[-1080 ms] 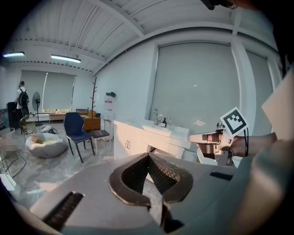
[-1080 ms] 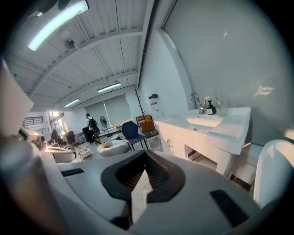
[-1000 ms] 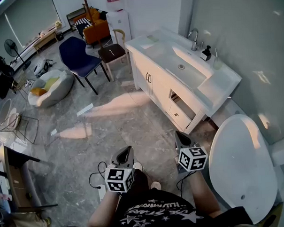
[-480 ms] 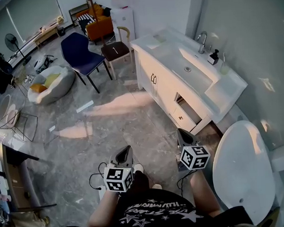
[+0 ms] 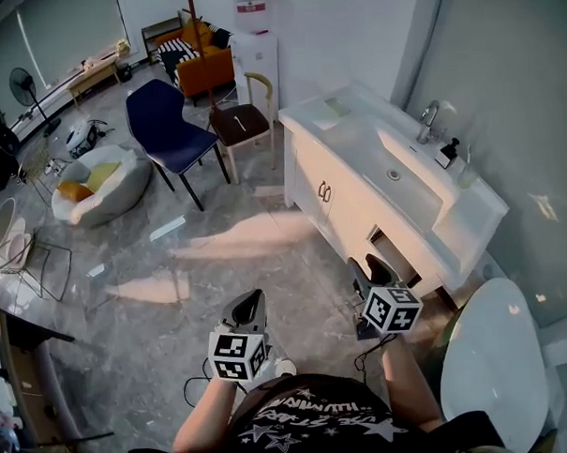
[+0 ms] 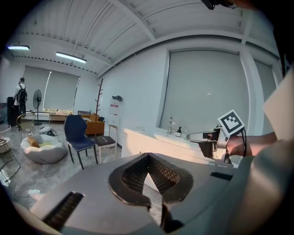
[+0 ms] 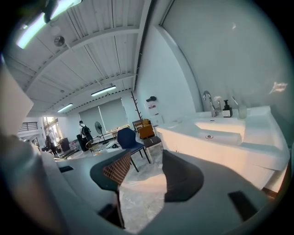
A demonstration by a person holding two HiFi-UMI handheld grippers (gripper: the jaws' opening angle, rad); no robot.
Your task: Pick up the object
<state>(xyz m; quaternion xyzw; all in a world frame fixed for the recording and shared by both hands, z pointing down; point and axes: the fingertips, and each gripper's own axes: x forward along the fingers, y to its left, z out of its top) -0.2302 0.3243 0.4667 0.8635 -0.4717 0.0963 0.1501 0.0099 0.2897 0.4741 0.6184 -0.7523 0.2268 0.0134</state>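
No single object stands out as the one to pick up. A white vanity [image 5: 357,185] carries a faucet [image 5: 429,121], a dark soap bottle [image 5: 446,154], a pale cup [image 5: 466,173] and a flat greenish sheet [image 5: 335,106]. My right gripper [image 5: 372,271] hovers in front of the vanity's lower drawers. Its jaws are opening, and the right gripper view shows only floor in the gap [image 7: 147,172]. My left gripper [image 5: 248,307] hangs over the floor to the left. Its tips meet, shut on nothing [image 6: 148,158].
A blue chair [image 5: 166,118], a wooden chair [image 5: 241,119], an orange sofa [image 5: 206,60] and a beanbag [image 5: 98,177] stand on the marble floor. A white tub [image 5: 491,353] lies at the right. A person [image 6: 20,94] stands far off by a fan [image 5: 22,91].
The right gripper's jaws, shut before, now stand apart. The head view has swung, so the vanity sits further right and lower. The left gripper stays shut.
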